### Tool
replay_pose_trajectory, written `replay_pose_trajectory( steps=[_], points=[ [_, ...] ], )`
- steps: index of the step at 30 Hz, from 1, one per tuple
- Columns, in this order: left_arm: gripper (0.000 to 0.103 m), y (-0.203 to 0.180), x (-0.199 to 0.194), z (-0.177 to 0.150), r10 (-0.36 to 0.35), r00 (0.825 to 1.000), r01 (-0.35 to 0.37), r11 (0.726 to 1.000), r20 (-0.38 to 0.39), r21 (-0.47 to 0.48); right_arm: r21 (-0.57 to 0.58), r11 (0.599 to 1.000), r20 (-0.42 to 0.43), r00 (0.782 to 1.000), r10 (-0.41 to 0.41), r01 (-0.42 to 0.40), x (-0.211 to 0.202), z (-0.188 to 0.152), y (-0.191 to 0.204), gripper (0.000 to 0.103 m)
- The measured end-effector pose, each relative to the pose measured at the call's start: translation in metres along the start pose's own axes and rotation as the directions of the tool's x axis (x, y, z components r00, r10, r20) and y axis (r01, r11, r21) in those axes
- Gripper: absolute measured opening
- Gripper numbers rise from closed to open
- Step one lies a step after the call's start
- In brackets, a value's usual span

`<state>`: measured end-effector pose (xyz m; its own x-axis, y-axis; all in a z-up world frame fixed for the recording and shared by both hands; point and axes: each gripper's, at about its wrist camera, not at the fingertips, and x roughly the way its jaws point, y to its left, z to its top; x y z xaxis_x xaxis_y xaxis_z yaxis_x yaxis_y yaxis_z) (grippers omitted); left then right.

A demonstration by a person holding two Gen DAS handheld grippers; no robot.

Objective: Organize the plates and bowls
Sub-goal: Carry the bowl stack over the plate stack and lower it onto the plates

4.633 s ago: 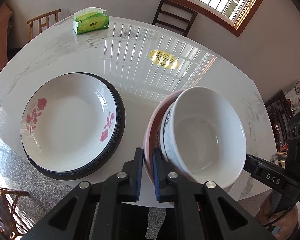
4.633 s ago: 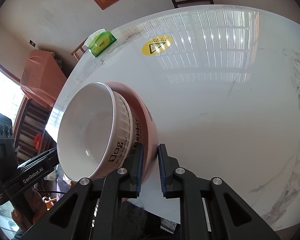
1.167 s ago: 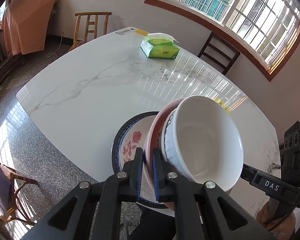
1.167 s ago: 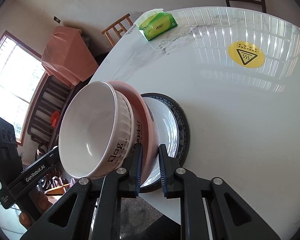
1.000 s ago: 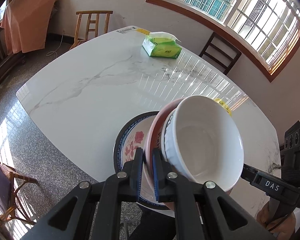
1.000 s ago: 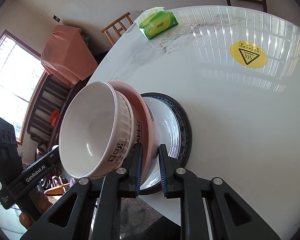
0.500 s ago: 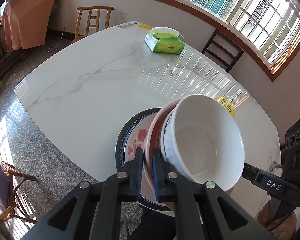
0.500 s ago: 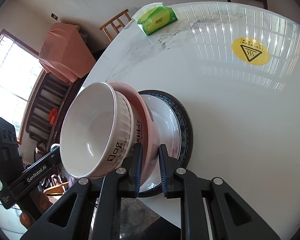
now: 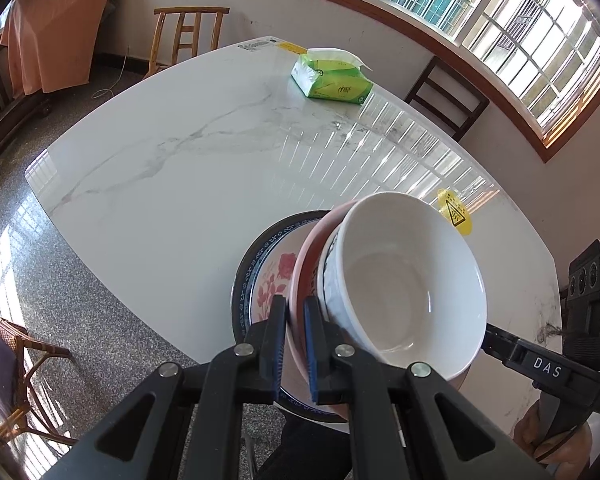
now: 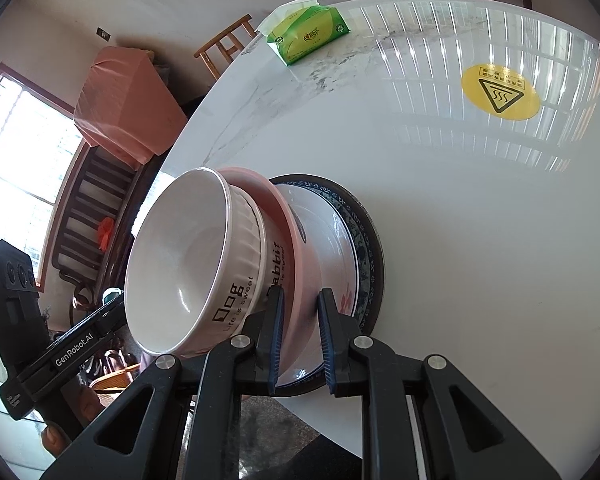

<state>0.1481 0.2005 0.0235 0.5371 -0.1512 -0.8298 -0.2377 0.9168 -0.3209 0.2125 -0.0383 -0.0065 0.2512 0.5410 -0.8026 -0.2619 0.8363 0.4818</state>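
A white ribbed bowl [image 9: 404, 284] sits nested in a pink bowl [image 9: 312, 248]. My left gripper [image 9: 295, 344] is shut on the pink bowl's rim on one side. My right gripper [image 10: 300, 336] is shut on the pink bowl's rim [image 10: 296, 280] on the other side. The white bowl [image 10: 188, 264] and pink bowl are held together just over a white plate with red flowers [image 9: 276, 280] that lies on a dark blue-rimmed plate [image 9: 240, 280]. The plates [image 10: 340, 240] sit at the table's near edge. I cannot tell whether the pink bowl touches the plate.
A green tissue pack [image 9: 332, 80] lies at the far side of the white marble table [image 9: 180, 168]. A yellow warning sticker [image 10: 499, 92] is on the tabletop. Wooden chairs [image 9: 188, 36] stand around the table. The table edge is right below the plates.
Both grippers carried the nested bowls from beside the plates to over them. In the last second the bowls sank slightly closer to the flowered plate.
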Motion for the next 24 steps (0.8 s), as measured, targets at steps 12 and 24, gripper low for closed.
replay_pose_trajectory(
  steps=[12,24],
  points=[
    [0.007,0.0007,0.0012,-0.0032,0.002,1.0,-0.002,1.0,0.013,0.013,0.002,1.0,0.013,1.0,0.008,-0.008,-0.0004,0.0007,-0.0016,0.017],
    [0.007,0.0,-0.0003,-0.0079,-0.005,0.998,0.002,0.999,0.056,0.037,-0.005,1.0,0.056,0.998,0.008,-0.008,-0.0024,-0.0042,-0.0013,0.017]
  ],
)
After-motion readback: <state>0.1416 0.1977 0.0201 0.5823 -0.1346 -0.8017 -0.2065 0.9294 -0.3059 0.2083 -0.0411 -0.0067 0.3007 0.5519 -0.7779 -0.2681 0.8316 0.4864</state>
